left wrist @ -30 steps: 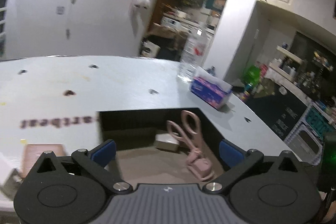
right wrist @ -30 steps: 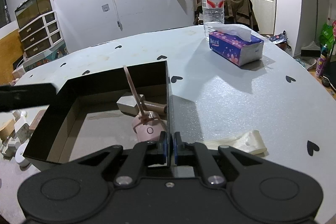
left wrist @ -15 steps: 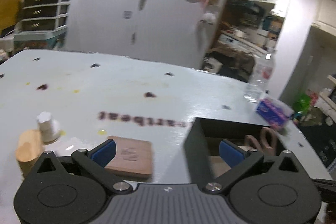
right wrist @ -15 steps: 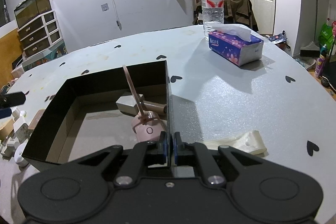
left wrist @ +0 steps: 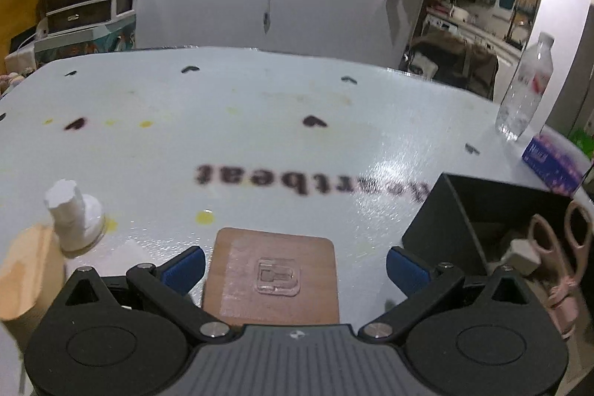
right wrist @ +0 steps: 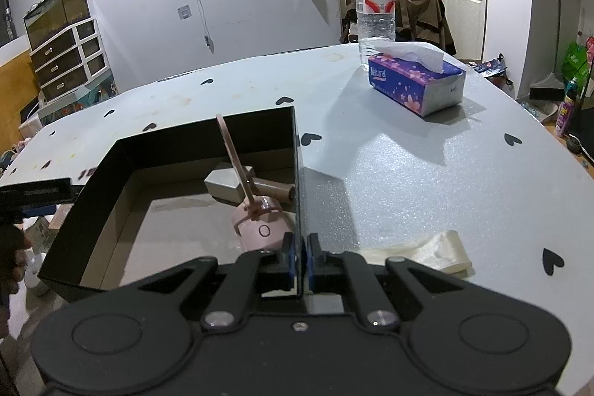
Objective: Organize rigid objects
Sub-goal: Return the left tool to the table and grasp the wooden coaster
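My left gripper (left wrist: pixel 295 266) is open, and a flat brown square tile (left wrist: pixel 273 275) with a clear plastic hook lies on the table between its blue fingertips. To its right stands the black box (left wrist: pixel 438 214). That box (right wrist: pixel 167 151) holds pink scissors (right wrist: pixel 237 169), a pink round object (right wrist: pixel 261 229), a small white block (right wrist: pixel 224 182) and a brown roll (right wrist: pixel 274 190). My right gripper (right wrist: pixel 297 257) is shut on the box's near right wall. A white plastic piece (left wrist: pixel 72 212) and a tan wooden block (left wrist: pixel 29 266) sit left of the left gripper.
A tissue pack (right wrist: pixel 415 82) and a water bottle (right wrist: pixel 375 6) stand at the far right of the table. A cream plastic strip (right wrist: pixel 427 253) lies right of the box. A hand (right wrist: pixel 15 255) shows at the left edge of the right wrist view.
My left gripper has swung left, away from over the box, and come down around the brown tile. The right gripper has stayed shut on the box wall.
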Available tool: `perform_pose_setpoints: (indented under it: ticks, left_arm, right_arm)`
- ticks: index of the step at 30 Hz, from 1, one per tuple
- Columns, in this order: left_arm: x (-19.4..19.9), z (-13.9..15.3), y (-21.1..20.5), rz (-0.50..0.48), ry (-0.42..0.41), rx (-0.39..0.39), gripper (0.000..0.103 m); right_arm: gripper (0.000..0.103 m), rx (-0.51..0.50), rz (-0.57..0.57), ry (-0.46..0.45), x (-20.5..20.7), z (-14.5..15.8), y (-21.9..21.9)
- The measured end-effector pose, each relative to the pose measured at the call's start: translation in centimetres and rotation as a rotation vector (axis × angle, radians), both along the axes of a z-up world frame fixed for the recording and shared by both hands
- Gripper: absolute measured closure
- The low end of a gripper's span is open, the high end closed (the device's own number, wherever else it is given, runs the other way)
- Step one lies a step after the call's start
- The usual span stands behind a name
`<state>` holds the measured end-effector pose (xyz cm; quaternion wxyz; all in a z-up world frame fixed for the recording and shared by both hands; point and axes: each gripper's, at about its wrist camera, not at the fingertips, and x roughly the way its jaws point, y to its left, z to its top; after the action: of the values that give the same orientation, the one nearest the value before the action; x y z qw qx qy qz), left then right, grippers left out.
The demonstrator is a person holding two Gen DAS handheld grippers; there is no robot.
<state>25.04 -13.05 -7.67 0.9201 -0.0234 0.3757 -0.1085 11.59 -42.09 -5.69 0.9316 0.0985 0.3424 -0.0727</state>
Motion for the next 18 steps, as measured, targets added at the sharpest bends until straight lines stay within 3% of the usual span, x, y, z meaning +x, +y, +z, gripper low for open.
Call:
perform_pose_setpoints:
  ticks: [7, 12, 15, 18]
  left_arm:
    - [0.81, -0.58, -0.36, 0.004, 0.004, 0.082, 0.005]
    - [0.8, -0.78, -0.58, 0.0, 0.006, 0.148, 0.017]
    - [0.72, -0.52, -0.41, -0.008, 0.004, 0.137, 0.028]
    - [0.66, -0.43, -0.31, -0.012, 0.003, 0.137, 0.028]
  right_arm:
    - [0.096, 0.0, 0.0, 0.0, -0.01, -0.01, 0.0]
    - [0.096, -0.001, 0.0, 0.0, 0.0, -0.01, -0.01]
    - [0.096, 0.0, 0.0, 0.0, -0.01, -0.02, -0.03]
    - [0.096, 0.0, 0.0, 0.0, 0.0, -0.03, -0.02]
